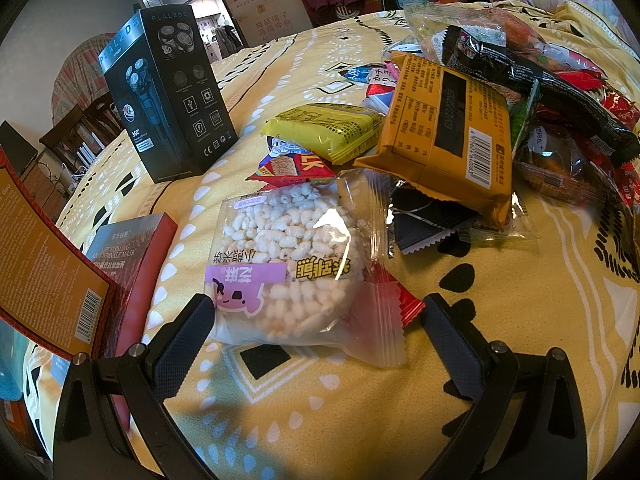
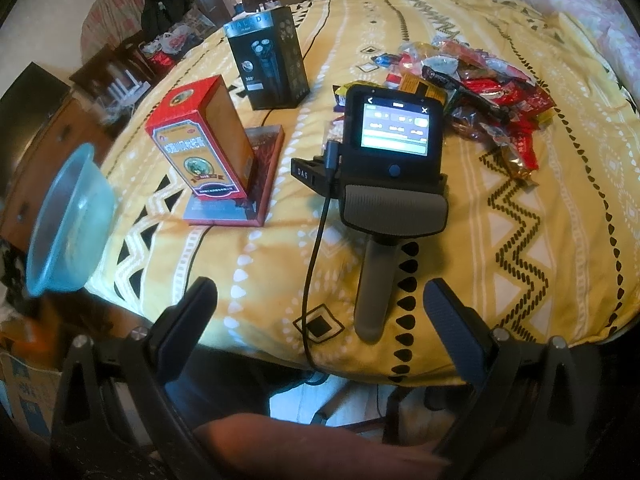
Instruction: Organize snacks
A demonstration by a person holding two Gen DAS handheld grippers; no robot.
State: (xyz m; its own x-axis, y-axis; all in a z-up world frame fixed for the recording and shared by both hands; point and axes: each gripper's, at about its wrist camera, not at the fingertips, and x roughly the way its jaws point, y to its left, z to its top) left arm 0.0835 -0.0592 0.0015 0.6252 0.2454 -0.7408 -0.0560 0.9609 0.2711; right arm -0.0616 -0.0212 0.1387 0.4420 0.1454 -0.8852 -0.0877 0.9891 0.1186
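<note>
My left claw (image 1: 316, 320) is spread wide, the puffed-rice cake pack (image 1: 288, 264) sitting between its fingers, left pad touching the wrapper, right pad clear. The pack's long axis runs straight ahead, snack pile (image 1: 480, 112) beyond. The right claw (image 2: 320, 312) is also apart, empty, hanging back off the bed (image 2: 520, 200) edge. Left arm's nearer.

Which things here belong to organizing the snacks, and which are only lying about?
For the job:
- puffed rice cake packet, between the open left gripper jaws
- yellow snack pack
- orange snack pack
- snack pile

Lying about:
- black shaver box
- red box
- face mask box
- blue bowl
</note>
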